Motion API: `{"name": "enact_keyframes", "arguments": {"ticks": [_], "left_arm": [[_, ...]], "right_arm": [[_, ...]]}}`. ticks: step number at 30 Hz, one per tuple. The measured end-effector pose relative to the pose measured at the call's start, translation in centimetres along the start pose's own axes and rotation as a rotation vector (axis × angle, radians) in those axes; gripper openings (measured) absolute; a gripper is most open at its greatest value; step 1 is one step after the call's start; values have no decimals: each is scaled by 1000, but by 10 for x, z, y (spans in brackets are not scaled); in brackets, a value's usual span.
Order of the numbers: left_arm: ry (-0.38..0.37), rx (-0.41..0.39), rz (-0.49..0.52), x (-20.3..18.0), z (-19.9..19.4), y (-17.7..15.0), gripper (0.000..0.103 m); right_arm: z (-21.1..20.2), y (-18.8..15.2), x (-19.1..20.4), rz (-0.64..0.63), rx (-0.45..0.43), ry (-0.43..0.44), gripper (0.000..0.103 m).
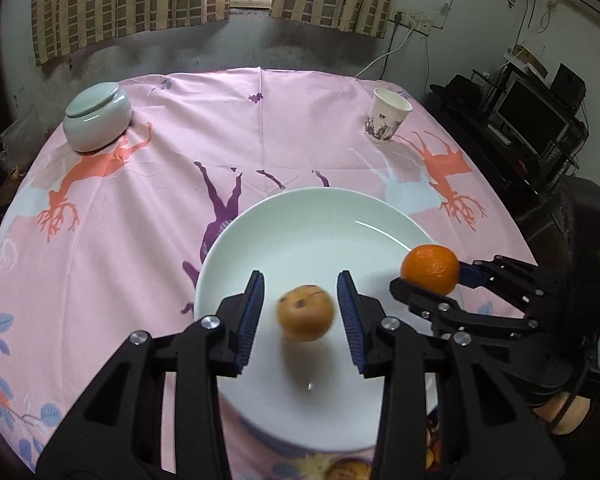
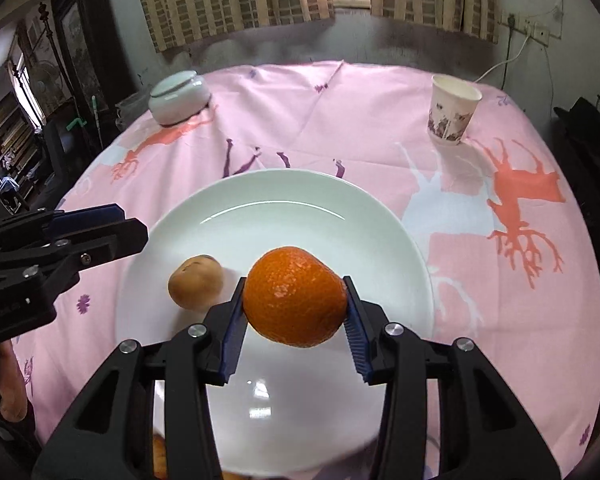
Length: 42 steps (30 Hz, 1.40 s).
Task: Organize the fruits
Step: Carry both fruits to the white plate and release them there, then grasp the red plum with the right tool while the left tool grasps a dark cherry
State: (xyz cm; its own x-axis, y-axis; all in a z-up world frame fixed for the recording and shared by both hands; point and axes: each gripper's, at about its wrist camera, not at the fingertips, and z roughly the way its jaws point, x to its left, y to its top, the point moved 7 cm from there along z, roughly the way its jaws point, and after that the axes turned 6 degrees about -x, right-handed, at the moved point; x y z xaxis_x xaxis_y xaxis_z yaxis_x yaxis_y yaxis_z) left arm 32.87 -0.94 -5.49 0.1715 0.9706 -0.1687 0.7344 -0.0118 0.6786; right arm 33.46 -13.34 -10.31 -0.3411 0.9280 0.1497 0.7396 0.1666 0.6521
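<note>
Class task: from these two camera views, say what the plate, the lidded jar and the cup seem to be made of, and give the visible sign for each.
Plate: probably glazed ceramic; pale, glossy, with bright reflections.
Lidded jar: likely the same glazed ceramic; smooth, pale-green sheen.
Cup: looks like paper; matte, thin rim, printed pattern.

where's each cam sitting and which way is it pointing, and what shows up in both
Left wrist: sits on the left gripper, looking down along its fingers at the white plate; a brownish fruit lies loose between the open jaws, and the right gripper enters from the right.
Right wrist: sits on the right gripper, which clamps the orange over the plate; the left gripper enters from the left.
Shared: plate, both fruits, lidded jar, paper cup, pink tablecloth.
</note>
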Motion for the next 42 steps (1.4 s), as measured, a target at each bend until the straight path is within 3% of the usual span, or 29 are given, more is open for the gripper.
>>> {"name": "enact_keyframes", "arguments": {"ticks": [3, 7, 9, 10, 13, 15, 16, 17, 20, 22, 23, 24, 29, 32, 35, 37, 38, 42], "left_arm": [[5, 45, -19, 6, 31, 3, 38], [-5, 44, -20, 9, 39, 5, 38], [-18, 35, -28, 9, 34, 7, 46], [-17, 22, -30, 8, 29, 8, 60], [-17, -20, -32, 6, 3, 8, 67], [-10, -39, -20, 4, -20, 2, 75], [7, -54, -10, 4, -31, -3, 84], [25, -72, 4, 4, -44, -10, 91], [65, -130, 25, 6, -83, -39, 101], [92, -155, 22, 10, -103, -65, 101], [110, -156, 14, 12, -111, -80, 101], [114, -160, 2, 14, -118, -96, 101], [97, -106, -120, 36, -135, -173, 101], [99, -76, -177, 49, -136, -204, 101], [132, -34, -161, 53, -133, -221, 101], [139, -24, -149, 53, -134, -226, 101], [136, -26, -141, 51, -137, -228, 101], [144, -17, -120, 50, -140, -232, 101]], "right_arm": [[29, 2, -7, -6, 39, -32, 46], [36, 12, -11, 1, 51, -6, 47], [38, 15, -13, -39, 52, -53, 61], [37, 17, -13, -41, 54, -63, 62], [19, 23, -9, -49, 19, -63, 62], [-6, 24, -3, -85, -20, -86, 65], [-20, 21, 1, -99, -37, -87, 67], [-39, 16, 6, -110, -57, -86, 71], [-93, -20, 22, -119, -93, -45, 73], [-118, -54, 30, -122, -95, -41, 85], [-130, -76, 33, -121, -98, -53, 98], [-141, -97, 35, -118, -109, -62, 99], [-172, -183, 24, -45, -118, -204, 99], [-176, -208, 11, 41, -109, -238, 99], [-169, -216, 3, 69, -92, -233, 99], [-164, -217, 7, 78, -90, -191, 87], [-161, -217, 11, 78, -89, -170, 76], [-146, -218, 14, 82, -62, -146, 63]]}}
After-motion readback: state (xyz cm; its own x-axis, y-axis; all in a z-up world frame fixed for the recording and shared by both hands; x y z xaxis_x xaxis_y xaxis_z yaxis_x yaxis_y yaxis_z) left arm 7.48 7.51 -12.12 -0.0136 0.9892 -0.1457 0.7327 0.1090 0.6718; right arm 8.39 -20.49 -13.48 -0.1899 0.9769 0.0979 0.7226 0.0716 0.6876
